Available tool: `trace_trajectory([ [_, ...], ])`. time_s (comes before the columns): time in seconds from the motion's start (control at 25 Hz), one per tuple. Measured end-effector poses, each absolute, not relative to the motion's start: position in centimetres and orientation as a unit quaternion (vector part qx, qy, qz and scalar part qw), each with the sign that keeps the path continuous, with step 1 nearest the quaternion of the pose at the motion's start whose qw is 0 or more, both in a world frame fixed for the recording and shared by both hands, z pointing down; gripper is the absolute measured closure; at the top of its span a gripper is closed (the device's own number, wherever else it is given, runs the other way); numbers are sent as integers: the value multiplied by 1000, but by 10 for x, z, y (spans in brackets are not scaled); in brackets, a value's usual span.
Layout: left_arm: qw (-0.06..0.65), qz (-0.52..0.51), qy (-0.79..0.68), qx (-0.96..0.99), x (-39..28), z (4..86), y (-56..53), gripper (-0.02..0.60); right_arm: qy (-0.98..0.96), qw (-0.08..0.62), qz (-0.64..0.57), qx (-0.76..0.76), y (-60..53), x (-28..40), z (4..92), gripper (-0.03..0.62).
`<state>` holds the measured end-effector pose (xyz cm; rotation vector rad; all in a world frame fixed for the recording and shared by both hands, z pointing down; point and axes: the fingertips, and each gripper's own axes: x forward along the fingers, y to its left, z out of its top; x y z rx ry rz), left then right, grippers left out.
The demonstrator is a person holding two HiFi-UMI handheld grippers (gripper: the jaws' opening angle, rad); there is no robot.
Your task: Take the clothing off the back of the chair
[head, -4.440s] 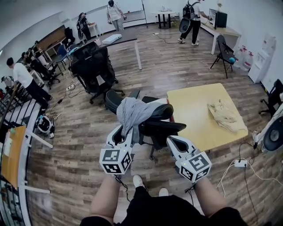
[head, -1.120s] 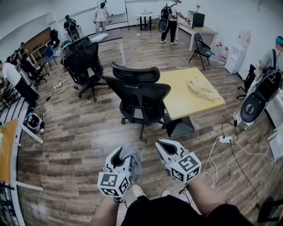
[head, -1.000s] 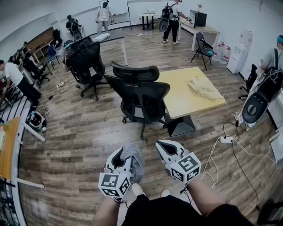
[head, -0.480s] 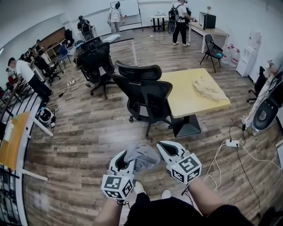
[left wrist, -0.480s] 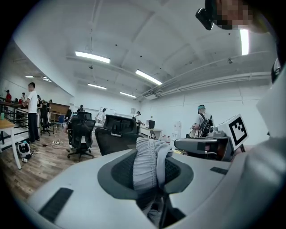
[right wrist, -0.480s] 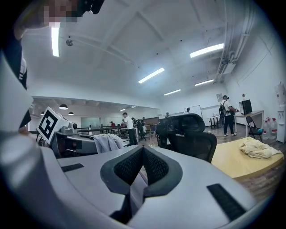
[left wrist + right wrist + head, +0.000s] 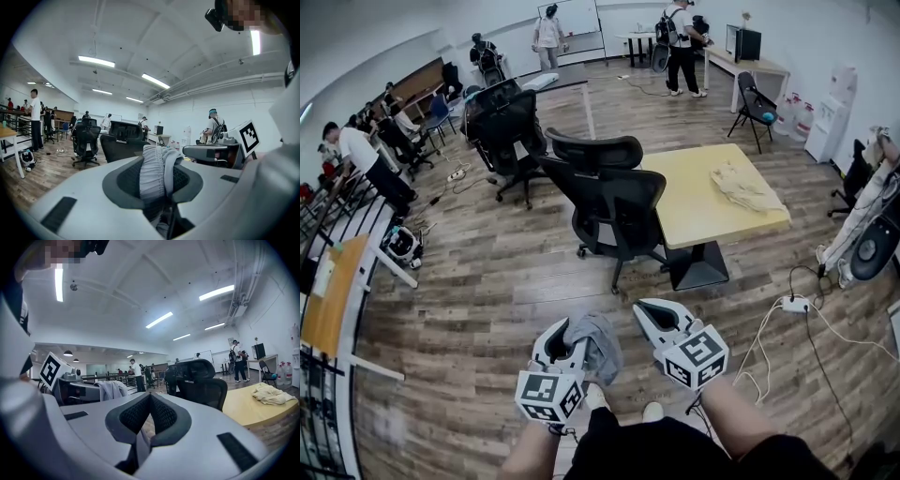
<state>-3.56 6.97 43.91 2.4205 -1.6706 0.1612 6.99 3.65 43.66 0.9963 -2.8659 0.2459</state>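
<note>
A grey piece of clothing (image 7: 598, 339) hangs bunched from my left gripper (image 7: 565, 336), which is shut on it low in the head view, above the wooden floor. In the left gripper view the cloth (image 7: 154, 176) fills the gap between the dark pads. The black office chair (image 7: 614, 202) stands further ahead with a bare back, well apart from both grippers. My right gripper (image 7: 649, 314) is beside the left one; its pads meet at the tips with nothing between them (image 7: 150, 397). The right gripper view also shows the chair (image 7: 201, 380) and the held clothing (image 7: 111, 389).
A yellow table (image 7: 698, 220) stands right of the chair with a beige cloth (image 7: 748, 187) on it. Another black chair (image 7: 506, 127) is behind. A power strip (image 7: 794, 304) with cables lies at right. Several people stand at the room's edges. A desk (image 7: 328, 300) is at left.
The clothing that lay over the chair back is now off it and in my left gripper, near my body. Over the last second the cloth swung a little; both grippers kept their spacing.
</note>
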Motion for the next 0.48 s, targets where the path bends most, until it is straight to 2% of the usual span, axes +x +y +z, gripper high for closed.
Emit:
trace_trajectory([
  [0.48, 91, 52, -578, 809, -40, 440, 75, 465, -944, 42, 74, 317, 35, 67, 435, 582],
])
